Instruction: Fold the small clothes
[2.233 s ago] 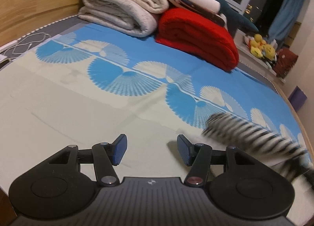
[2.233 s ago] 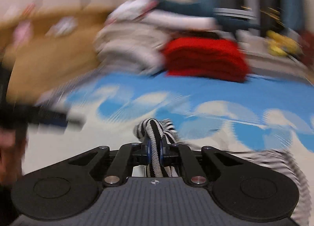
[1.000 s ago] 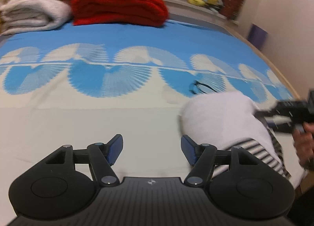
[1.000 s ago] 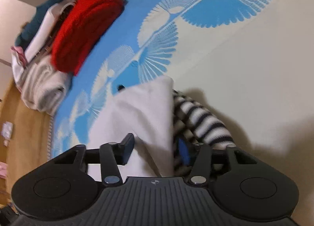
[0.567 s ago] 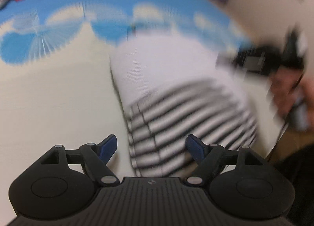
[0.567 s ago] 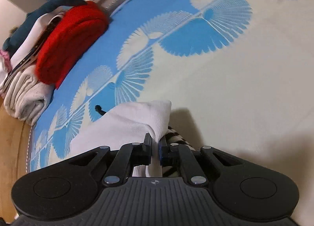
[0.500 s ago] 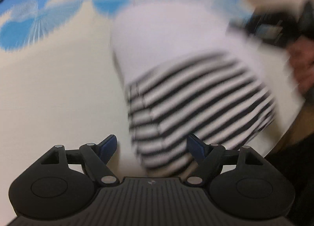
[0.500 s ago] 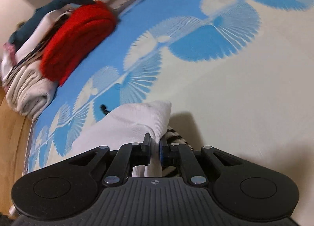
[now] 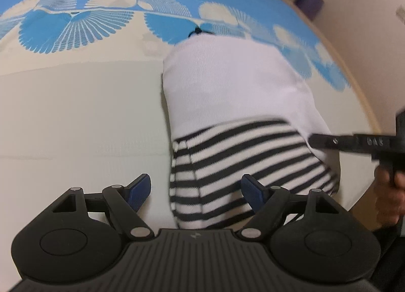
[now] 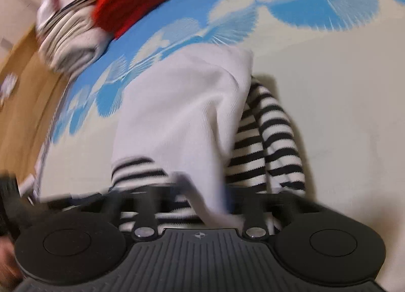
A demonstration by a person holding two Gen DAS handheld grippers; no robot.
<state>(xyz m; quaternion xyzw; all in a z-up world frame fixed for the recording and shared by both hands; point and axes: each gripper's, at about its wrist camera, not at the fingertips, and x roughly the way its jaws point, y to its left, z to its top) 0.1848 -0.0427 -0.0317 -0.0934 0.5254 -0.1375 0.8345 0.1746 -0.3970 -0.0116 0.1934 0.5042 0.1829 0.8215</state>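
Left claw (image 9: 196,192) is spread wide, straddling the near hem of the striped top (image 9: 248,165) at 6 o'clock, probably lining up a grab. The white shirt (image 9: 227,84) lies over it on the bed (image 9: 76,114). Right claw (image 10: 200,198), around 3 o'clock: too blurry, can't tell its grip.

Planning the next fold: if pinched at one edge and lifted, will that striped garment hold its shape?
Probably not. The striped garment already drapes and bunches on the bedsheet, so it looks floppy. It seems light, and its knit should grip rather than slip.
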